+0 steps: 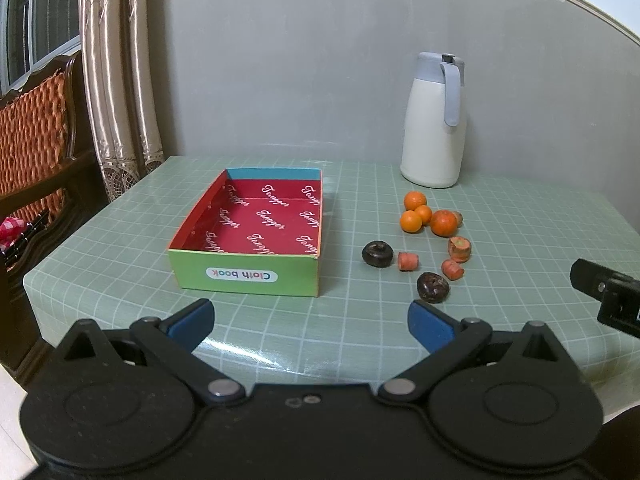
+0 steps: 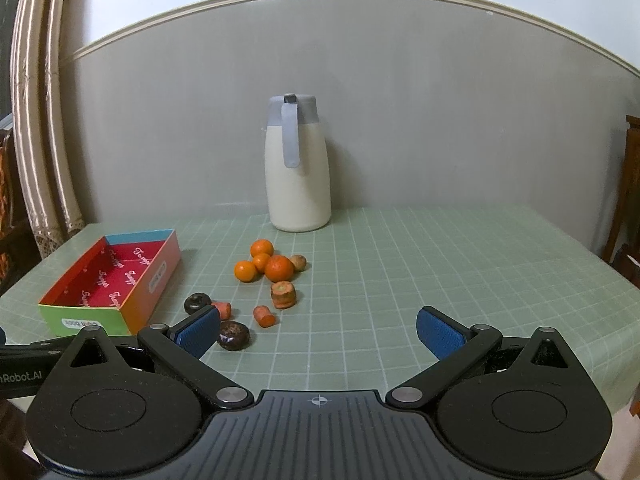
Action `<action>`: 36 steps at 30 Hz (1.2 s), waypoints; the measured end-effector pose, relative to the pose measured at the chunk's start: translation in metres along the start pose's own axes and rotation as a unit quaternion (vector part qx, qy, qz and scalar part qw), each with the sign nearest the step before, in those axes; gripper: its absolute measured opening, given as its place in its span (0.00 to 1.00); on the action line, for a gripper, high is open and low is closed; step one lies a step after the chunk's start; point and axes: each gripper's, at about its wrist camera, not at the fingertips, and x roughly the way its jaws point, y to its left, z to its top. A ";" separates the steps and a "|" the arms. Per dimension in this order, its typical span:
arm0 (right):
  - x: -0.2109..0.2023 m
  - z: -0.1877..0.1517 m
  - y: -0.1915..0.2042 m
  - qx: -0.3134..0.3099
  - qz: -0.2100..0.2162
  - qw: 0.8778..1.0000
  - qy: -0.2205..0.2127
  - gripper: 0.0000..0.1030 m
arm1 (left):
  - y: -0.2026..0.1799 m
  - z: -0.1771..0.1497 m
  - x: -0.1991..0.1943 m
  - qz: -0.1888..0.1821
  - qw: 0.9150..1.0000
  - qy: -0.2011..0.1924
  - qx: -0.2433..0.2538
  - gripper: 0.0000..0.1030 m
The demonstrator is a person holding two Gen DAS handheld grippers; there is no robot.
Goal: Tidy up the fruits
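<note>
Both the left gripper (image 1: 311, 326) and the right gripper (image 2: 318, 330) hang released and empty. The oranges (image 2: 262, 266) sit clustered on the table (image 2: 440, 280), outside the box (image 1: 248, 236); nudged round fruit could roll off among the carrot chunks (image 2: 283, 295).

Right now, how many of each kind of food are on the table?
Oranges: 4
Carrot pieces: 3
Dark round fruits: 2
Brownish round thing behind the oranges: 1
Total: 10, none in the box.
</note>
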 end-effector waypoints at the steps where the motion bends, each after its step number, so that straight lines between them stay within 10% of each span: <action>1: 0.000 0.000 0.000 -0.001 0.000 1.000 0.000 1.00 | 0.000 0.000 0.000 0.000 1.000 0.000 0.000 0.94; 36: 0.000 -0.002 0.005 -0.005 -0.001 1.000 0.002 1.00 | 0.006 -0.002 -0.001 -0.002 1.000 -0.001 -0.002 0.94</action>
